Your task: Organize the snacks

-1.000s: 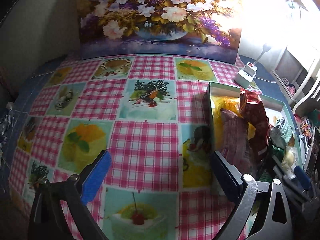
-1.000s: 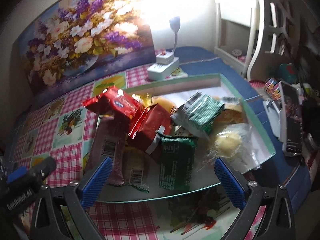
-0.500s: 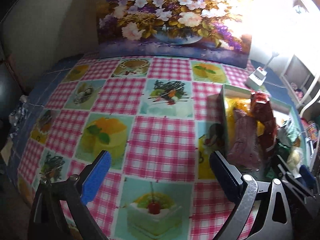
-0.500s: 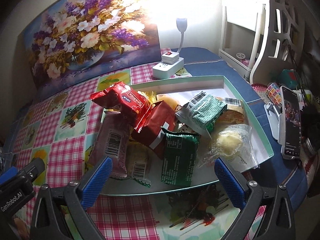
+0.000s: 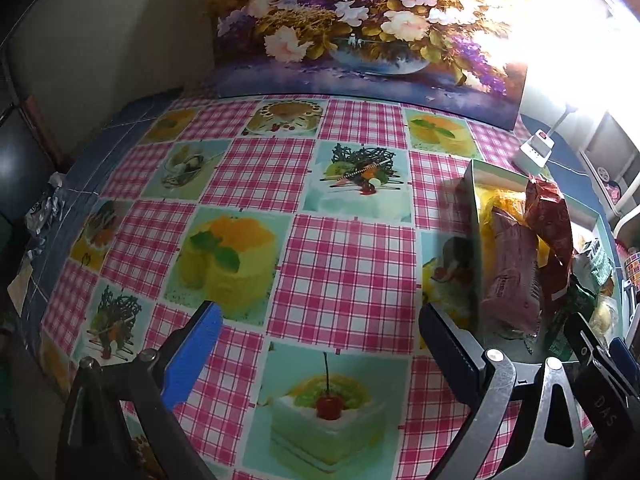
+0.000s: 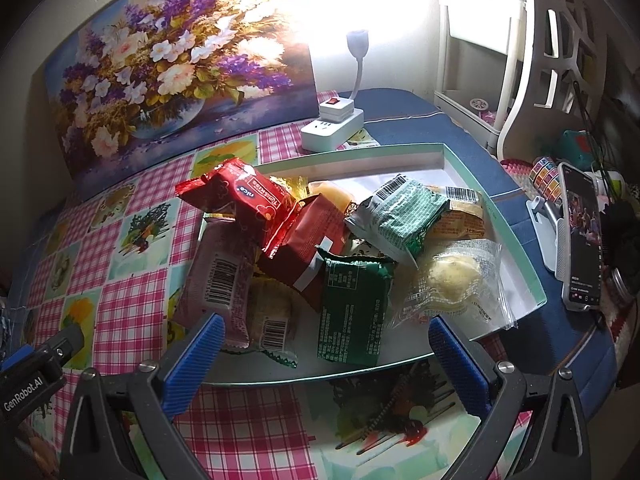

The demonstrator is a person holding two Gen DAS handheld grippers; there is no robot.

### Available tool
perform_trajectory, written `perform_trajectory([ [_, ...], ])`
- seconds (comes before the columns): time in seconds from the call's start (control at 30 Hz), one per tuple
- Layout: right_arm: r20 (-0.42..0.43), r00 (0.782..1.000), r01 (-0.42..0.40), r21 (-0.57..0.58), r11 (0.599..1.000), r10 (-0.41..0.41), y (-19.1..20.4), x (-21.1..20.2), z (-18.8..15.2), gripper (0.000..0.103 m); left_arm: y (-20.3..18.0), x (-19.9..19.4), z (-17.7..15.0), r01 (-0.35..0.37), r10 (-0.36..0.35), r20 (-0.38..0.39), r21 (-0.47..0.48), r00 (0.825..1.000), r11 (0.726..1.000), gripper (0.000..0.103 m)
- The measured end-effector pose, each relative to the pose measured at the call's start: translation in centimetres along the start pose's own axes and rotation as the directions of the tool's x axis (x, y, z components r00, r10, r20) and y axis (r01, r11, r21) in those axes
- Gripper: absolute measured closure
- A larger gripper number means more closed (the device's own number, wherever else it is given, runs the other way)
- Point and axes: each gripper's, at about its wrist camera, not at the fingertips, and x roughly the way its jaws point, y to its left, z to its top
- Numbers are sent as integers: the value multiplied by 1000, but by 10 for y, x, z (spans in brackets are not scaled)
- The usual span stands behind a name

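Directly ahead of the right gripper [image 6: 326, 354], jaws wide and empty, the snack packets [image 6: 352, 256] lie piled in the tray [image 6: 528, 276]. Left gripper [image 5: 320, 344], likewise wide and empty, faces bare surface [image 5: 340, 264]; right is nearer.

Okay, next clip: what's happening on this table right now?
A person holds two handheld grippers over a checked tablecloth. A shallow box holds a loose heap of wrapped snacks: a red packet on top, a dark green packet and a pink packet nearer the front. The right gripper is open, facing the pile. The left gripper is open over bare cloth beside the box. Neither holds anything; sorting hasn't visibly started.
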Motion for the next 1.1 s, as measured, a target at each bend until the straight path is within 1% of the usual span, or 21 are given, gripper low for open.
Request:
perform_trajectory([
  [0.27, -14, 1000, -3, -2, 1000, 3, 1, 2, -1, 0, -1, 4, 2, 22, -22, -23, 8, 999, 1000, 4],
  [0.7, -29, 1000, -10, -7, 1000, 9, 3, 6, -2, 0, -3, 9, 4, 22, -21, -47, 22, 999, 1000, 4],
  [0.8, -36, 999, -14, -6, 1000, 14, 3, 7, -2, 0, -2, 11, 4, 8, -6, -54, 24, 999, 1000, 4],
  [1.03, -41, 999, -19, -6, 1000, 19, 4, 8, -2, 0, -3, 11, 4, 7, -5, -57, 30, 998, 1000, 4],
  [1.1, -41, 999, -19, -5, 1000, 19, 4, 8, -2, 0, -4, 12, 4, -3, 5, -59, 34, 998, 999, 4],
])
